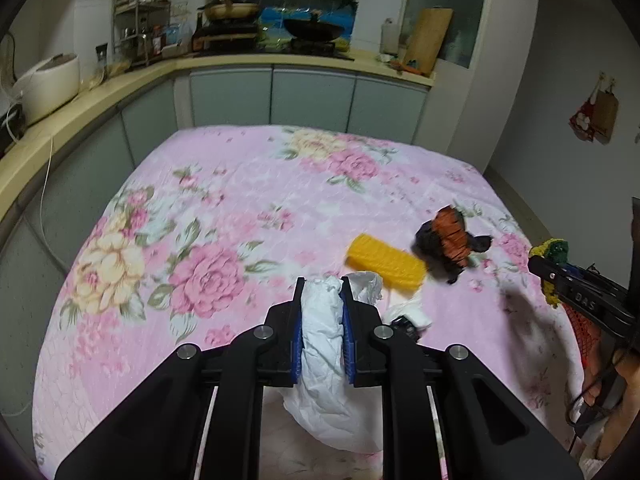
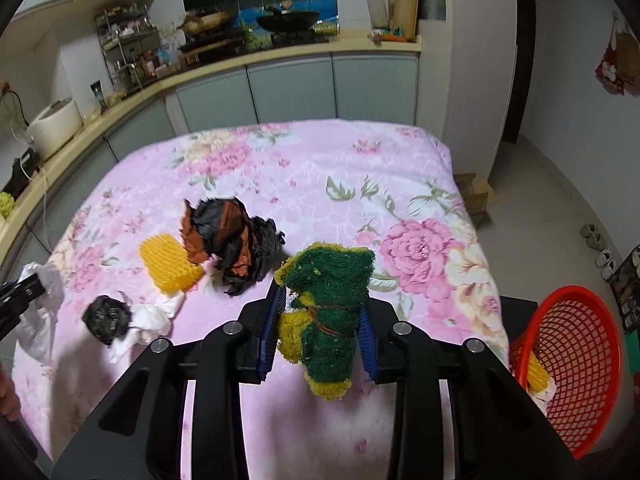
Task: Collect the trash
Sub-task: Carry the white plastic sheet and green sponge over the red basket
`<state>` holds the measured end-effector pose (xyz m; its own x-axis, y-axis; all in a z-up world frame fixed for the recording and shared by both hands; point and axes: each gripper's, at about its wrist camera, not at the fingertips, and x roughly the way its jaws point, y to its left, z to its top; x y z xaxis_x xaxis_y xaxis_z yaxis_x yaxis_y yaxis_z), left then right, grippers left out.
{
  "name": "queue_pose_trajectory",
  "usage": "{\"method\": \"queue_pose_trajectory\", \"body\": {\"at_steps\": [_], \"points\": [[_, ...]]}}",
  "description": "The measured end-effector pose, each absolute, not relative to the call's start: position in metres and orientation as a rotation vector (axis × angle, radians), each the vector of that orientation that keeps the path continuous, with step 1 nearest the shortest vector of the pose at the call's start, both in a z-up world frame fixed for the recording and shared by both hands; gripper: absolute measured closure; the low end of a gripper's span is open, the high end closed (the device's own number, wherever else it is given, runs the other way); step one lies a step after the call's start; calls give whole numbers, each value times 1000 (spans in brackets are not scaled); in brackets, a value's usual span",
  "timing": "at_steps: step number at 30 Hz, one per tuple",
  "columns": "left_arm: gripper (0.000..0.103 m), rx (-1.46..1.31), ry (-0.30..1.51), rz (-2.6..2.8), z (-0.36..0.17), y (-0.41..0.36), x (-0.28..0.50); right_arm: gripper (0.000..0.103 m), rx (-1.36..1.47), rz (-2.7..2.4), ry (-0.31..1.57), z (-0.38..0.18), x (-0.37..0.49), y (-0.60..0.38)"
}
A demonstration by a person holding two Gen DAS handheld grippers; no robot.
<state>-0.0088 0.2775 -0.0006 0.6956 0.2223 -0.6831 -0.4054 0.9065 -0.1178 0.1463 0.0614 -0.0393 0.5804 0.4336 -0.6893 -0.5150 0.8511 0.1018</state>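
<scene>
Altogether two grippers hold trash above the floral tablecloth: the left gripper pinches one white crumpled paper, while the right gripper clamps one green-and-yellow scouring sponge near the cloth's right edge. One yellow ridged piece, one black-and-orange wrapper, one black wad and one white tissue lie toward its left side, and one red basket sits off its right edge; "DAS" shows on the right gripper's finger.

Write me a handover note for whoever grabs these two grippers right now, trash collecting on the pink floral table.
Left gripper: shut on white crumpled paper, held above the floral cloth.
Right gripper: shut on green and yellow scouring sponge, near the table's right edge.
Red basket: off the right edge, lower than the tabletop; something yellow and something white already lie inside.
Left on the cloth: yellow ridged piece, black and orange crumpled wrapper, small black wad, white tissue touching it.
Next, probably: drop both held items in the basket, then fetch the rest.
</scene>
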Motion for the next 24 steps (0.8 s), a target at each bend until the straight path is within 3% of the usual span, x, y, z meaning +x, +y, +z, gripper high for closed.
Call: {"method": "queue_pose_trajectory", "body": {"at_steps": [24], "points": [[88,-176,638,263,47,227,26,70,-27,520,654,12,112,7]]}}
